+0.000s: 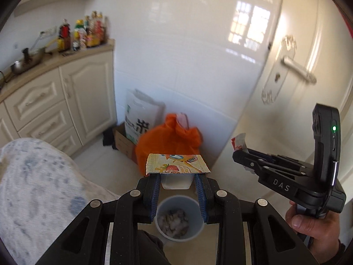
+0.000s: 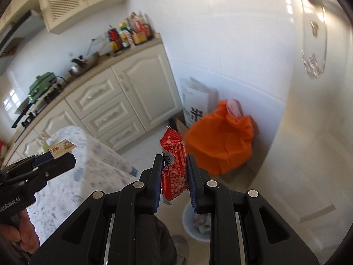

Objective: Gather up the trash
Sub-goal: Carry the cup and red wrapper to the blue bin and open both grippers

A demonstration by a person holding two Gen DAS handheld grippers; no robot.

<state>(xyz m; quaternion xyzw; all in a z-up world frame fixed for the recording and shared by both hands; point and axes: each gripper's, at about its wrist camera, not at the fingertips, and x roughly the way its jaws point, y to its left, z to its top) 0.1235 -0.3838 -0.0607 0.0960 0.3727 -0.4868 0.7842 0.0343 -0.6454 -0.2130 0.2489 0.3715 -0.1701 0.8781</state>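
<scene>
My left gripper (image 1: 177, 182) is shut on a small white cup with a yellow printed foil lid (image 1: 177, 164); the cup hangs high above a grey-blue waste bin (image 1: 179, 217) on the floor that holds crumpled trash. My right gripper (image 2: 175, 172) is shut on a red snack wrapper (image 2: 174, 165), which stands up between its blue pads. The same bin (image 2: 196, 225) shows below it, partly hidden by the fingers. In the left wrist view the right gripper (image 1: 239, 152) is at the right, a hand under it, with the wrapper tip (image 1: 239, 142) poking out. The left gripper (image 2: 59, 155) and lidded cup (image 2: 62, 146) appear at the left in the right wrist view.
A table with a white, blue-speckled cloth (image 1: 37, 190) is at the left. An orange bag (image 1: 172, 141), a white sack (image 1: 141, 114) and a cardboard box (image 1: 123, 141) stand against the tiled wall. Cream cabinets (image 1: 66, 101) carry bottles and a pan; a door with a lever handle (image 1: 297, 68) is right.
</scene>
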